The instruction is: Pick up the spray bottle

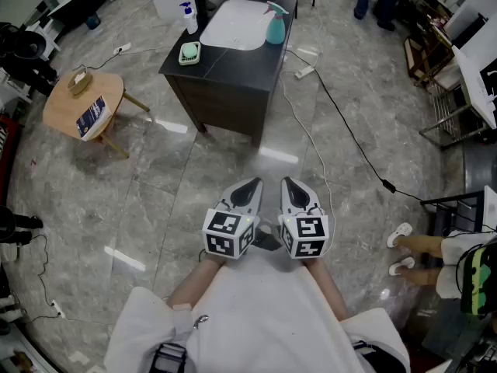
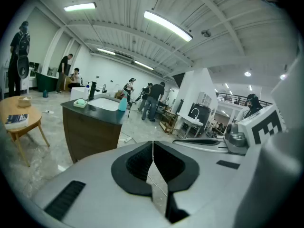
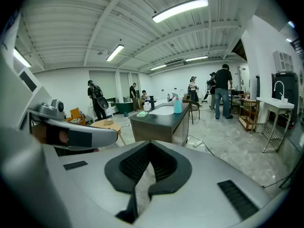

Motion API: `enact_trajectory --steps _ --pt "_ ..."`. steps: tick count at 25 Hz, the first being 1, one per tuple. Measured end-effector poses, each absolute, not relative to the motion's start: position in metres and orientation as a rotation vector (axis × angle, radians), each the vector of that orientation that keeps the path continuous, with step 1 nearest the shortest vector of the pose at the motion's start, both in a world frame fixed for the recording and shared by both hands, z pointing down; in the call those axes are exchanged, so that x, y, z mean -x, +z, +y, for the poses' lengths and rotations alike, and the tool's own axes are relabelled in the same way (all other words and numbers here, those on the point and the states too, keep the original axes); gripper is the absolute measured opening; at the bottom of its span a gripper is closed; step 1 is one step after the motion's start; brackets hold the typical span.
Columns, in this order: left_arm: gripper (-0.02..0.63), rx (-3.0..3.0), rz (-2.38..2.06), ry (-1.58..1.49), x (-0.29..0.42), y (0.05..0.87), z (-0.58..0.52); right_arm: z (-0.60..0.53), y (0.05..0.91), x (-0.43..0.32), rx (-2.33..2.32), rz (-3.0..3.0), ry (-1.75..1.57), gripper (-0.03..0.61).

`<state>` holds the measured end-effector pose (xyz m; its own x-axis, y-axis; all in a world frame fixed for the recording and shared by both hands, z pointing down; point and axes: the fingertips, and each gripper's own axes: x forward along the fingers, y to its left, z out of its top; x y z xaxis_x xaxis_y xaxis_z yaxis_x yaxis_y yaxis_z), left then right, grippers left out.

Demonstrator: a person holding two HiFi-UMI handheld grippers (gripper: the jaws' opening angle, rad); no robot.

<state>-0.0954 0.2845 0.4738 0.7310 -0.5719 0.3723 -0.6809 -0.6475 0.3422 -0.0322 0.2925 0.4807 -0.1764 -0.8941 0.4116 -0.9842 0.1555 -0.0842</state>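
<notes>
My left gripper point(image 2: 153, 147) is clenched: its two black, ribbed pads meet along a thin seam, with nothing between them. The right gripper point(image 3: 149, 149) is closed the same way, its textured pads pressed tip to tip and empty. Both have smooth, matte grey shells that curve round the dark pad pockets. In the head view they sit side by side, close in front of my body, each carrying a white cube point(image 1: 229, 234) printed with black square markers.

Beneath them lies a glossy grey marble floor point(image 1: 349, 208) that throws back the ceiling lights. A thin black cable point(image 1: 342, 123) snakes across it.

Well ahead stands a boxy dark wooden cabinet point(image 1: 233, 92) with a flat black top and a smooth white basin point(image 1: 233, 26) with rounded corners sunk into it. The spray bottle point(image 1: 276, 26) stands upright on the cabinet top just beside the basin's right edge, well apart from both grippers. Its body is translucent teal plastic, widening toward the base, under a trigger head. On the basin's other side I see a white pump bottle point(image 1: 189, 18) and a pale green soap dish point(image 1: 189, 53).

To the left of the cabinet stands a round, light wooden table point(image 1: 74, 107) on splayed legs, with a blue book point(image 1: 92, 116) at its edge.
</notes>
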Motion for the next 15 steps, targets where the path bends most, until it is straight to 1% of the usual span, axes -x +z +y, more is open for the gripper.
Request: enact_trajectory --steps 9,15 --pt "0.028 -2.455 -0.977 0.311 0.098 0.472 0.291 0.297 0.476 0.037 -1.806 -2.185 0.452 0.026" --pt "0.028 -2.465 -0.973 0.32 0.091 0.473 0.298 0.301 0.475 0.033 -1.813 -2.248 0.516 0.026"
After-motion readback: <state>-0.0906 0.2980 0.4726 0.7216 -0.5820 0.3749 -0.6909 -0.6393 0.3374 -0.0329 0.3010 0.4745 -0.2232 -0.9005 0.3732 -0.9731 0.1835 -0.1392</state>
